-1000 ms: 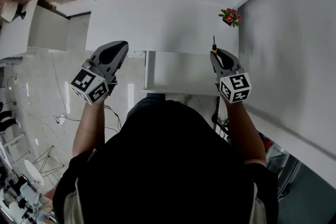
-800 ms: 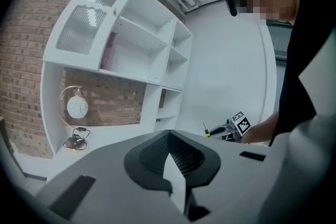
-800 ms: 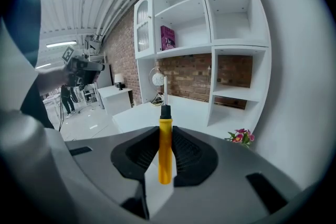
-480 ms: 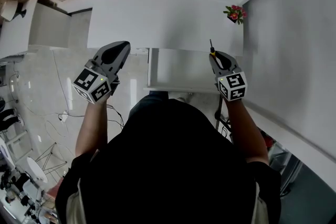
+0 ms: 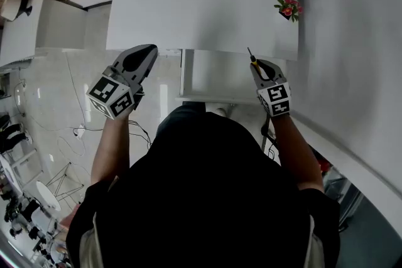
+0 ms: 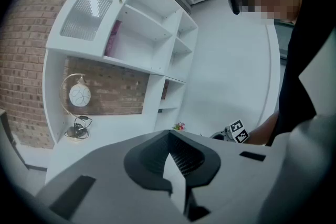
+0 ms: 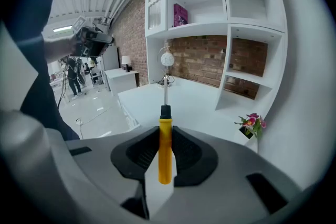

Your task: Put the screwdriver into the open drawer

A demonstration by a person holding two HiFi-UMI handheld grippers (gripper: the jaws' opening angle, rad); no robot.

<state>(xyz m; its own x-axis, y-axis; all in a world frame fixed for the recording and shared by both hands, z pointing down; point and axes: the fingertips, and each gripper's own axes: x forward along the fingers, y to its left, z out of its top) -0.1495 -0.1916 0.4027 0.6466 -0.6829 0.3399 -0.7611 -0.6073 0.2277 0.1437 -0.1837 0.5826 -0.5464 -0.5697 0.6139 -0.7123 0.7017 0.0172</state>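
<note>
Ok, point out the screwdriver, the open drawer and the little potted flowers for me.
screwdriver (image 7: 165,149): right gripper view, middle of its yellow handle.
open drawer (image 5: 217,75): head view, its bare white bottom.
potted flowers (image 5: 288,8): head view, the pink blooms.

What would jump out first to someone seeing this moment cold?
The yellow-handled screwdriver catches the eye first, clamped in the right gripper with its shaft pointing forward. It hangs at the right end of the open drawer, which is pulled out from the white desk. The left gripper is shut on nothing, off to the drawer's left.
</note>
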